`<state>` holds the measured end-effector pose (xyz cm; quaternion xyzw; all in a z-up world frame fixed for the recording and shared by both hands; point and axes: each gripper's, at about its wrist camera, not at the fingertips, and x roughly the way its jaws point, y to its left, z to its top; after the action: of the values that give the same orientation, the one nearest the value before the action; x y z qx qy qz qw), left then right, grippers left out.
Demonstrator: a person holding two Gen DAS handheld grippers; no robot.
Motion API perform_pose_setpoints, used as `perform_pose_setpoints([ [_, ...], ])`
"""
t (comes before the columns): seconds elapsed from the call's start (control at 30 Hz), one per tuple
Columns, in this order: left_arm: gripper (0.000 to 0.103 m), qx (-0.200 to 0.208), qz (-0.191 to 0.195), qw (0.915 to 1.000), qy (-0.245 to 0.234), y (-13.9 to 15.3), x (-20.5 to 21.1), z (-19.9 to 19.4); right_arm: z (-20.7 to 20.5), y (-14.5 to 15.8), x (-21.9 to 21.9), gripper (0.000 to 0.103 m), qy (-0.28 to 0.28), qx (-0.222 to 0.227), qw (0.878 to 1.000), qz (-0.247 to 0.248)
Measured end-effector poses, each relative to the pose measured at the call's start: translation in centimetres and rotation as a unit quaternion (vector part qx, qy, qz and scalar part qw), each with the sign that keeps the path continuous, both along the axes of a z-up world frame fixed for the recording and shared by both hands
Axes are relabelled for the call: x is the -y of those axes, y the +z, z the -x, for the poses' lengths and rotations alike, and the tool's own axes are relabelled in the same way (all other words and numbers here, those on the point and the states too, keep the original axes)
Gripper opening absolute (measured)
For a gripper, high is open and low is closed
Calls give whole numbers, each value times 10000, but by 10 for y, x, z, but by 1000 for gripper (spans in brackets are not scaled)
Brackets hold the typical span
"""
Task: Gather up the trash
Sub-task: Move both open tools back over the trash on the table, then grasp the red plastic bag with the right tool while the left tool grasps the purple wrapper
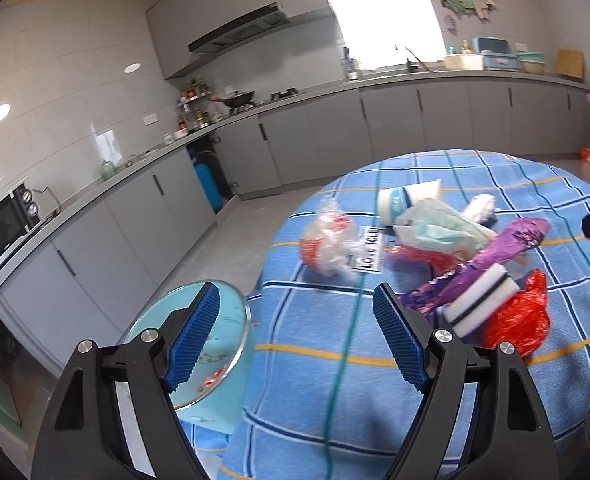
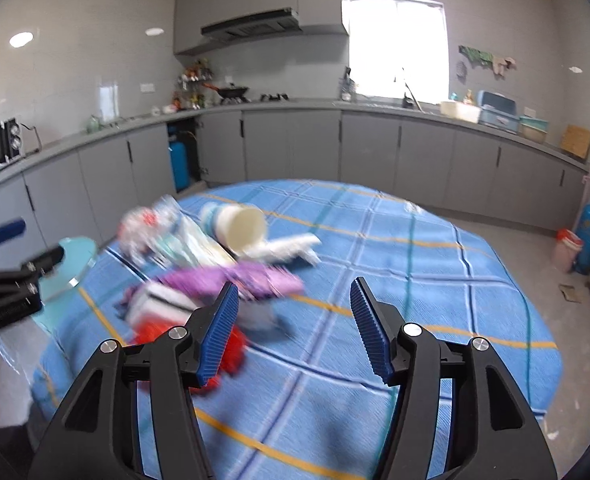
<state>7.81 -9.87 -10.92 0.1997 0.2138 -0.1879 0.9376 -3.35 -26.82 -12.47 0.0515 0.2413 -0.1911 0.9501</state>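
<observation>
Trash [image 1: 455, 248] lies heaped; both tools, left [image 1: 295, 334] and right [image 2: 295, 330], gape empty, and crinkly wrappers may slip off the surface [image 1: 335, 380].

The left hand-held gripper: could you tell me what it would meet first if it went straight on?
Probably the bare blue checked tablecloth; the left hand-held gripper is open, and the clear wrapper lies farther on.
</observation>
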Motion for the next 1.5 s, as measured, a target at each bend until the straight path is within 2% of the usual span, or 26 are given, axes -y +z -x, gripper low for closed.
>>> perform_pose_setpoints([
  [0.17,78,-119,-174,9998,-1,-20,17,-8,1,-14,8,60,-55,-67,9994,-335],
  [0.23,78,-164,-150,9997,60,-22,15,-10,-3,-13,-5,63,167,-35,9993,-328],
  [0.43,78,-181,-153,9995,203,-30,0,-9,-22,-20,-38,63,728,-144,9966,-349],
  [0.63,78,-287,-108,9992,256,-36,-8,-14,-36,-36,-54,62,1019,-506,9929,-355],
  [0.7,78,-297,-71,9992,270,-36,-10,-15,-38,-37,-58,57,1101,-592,9914,-381],
  [0.77,78,-312,-50,9991,269,-35,-11,-15,-40,-40,-60,41,1164,-675,9902,-379],
  [0.8,78,-314,-45,9991,265,-35,-11,-15,-41,-42,-61,37,1195,-724,9894,-387],
  [0.87,78,-325,-46,9992,245,-36,-11,-15,-43,-45,-61,20,1257,-778,9881,-427],
  [0.97,78,-312,-21,9993,202,-34,-11,-14,-39,-44,-61,8,1302,-765,9875,-440],
  [1.1,78,-277,13,9996,101,-31,-9,-11,-27,-33,-54,7,1191,-610,9902,-407],
  [1.27,78,-275,56,9996,-49,-29,0,-8,-16,-18,-36,7,773,-472,9957,-204],
  [1.5,78,-256,45,9990,-373,-30,22,-3,-8,-24,2,7,227,-503,9982,-230],
])
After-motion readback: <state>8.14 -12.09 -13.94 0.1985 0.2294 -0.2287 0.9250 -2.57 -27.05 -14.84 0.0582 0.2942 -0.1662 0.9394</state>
